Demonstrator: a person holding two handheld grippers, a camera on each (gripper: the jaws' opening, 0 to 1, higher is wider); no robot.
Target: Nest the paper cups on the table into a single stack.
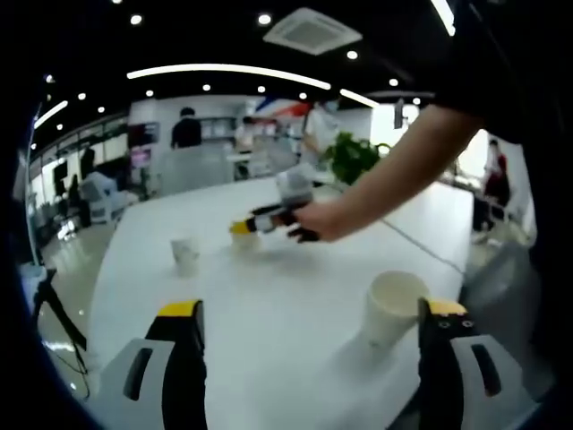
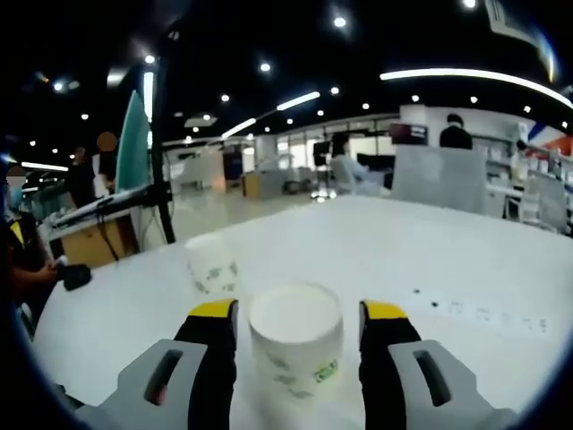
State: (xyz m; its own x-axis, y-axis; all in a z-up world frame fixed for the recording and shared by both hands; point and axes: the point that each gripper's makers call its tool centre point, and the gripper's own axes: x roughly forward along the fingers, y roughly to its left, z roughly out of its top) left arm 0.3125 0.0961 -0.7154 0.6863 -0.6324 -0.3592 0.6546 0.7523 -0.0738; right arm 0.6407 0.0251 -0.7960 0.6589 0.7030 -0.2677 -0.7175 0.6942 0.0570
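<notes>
Straddling a white paper cup with green print (image 2: pixel 296 345), the right claw (image 2: pixel 297 324) sits spread, its yellow-tipped jaws on either side of the cup and not quite pinching it yet. A second white paper cup (image 2: pixel 212 262) stands just beyond on the white surface (image 2: pixel 466 260). Over on the left, that claw (image 1: pixel 312 318) is spread wide too, with a plain white paper cup (image 1: pixel 391 306) close to its right jaw. Honestly, squeezing too hard could crumple the thin wall, or closing off-centre could tip it.
</notes>
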